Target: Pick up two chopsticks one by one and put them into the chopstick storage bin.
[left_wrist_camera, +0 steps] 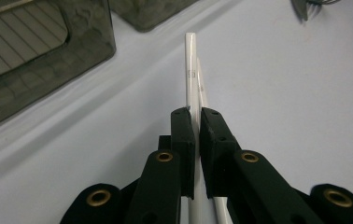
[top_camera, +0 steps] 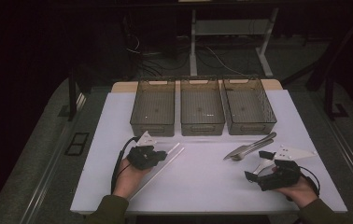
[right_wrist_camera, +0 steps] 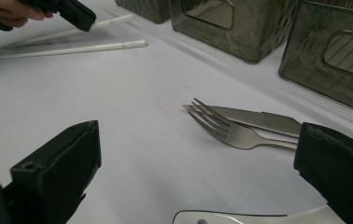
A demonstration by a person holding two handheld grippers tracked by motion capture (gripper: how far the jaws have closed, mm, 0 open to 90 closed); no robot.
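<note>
So the left gripper point(left_wrist_camera: 197, 116) is clamped tight on a white chopstick point(left_wrist_camera: 191, 70), which lies low across the left half of the white table point(top_camera: 202, 182), with a second chopstick point(left_wrist_camera: 203, 91) right beside it. The right gripper point(right_wrist_camera: 198, 163) sits wide open holding nothing, with a fork point(right_wrist_camera: 226, 128) and knife point(right_wrist_camera: 258, 119) lying just ahead of it.

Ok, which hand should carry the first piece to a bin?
Left. Its tongs are already shut on a white chopstick, just short of the left bin. The right tongs stand open beside the fork, holding nothing.
</note>
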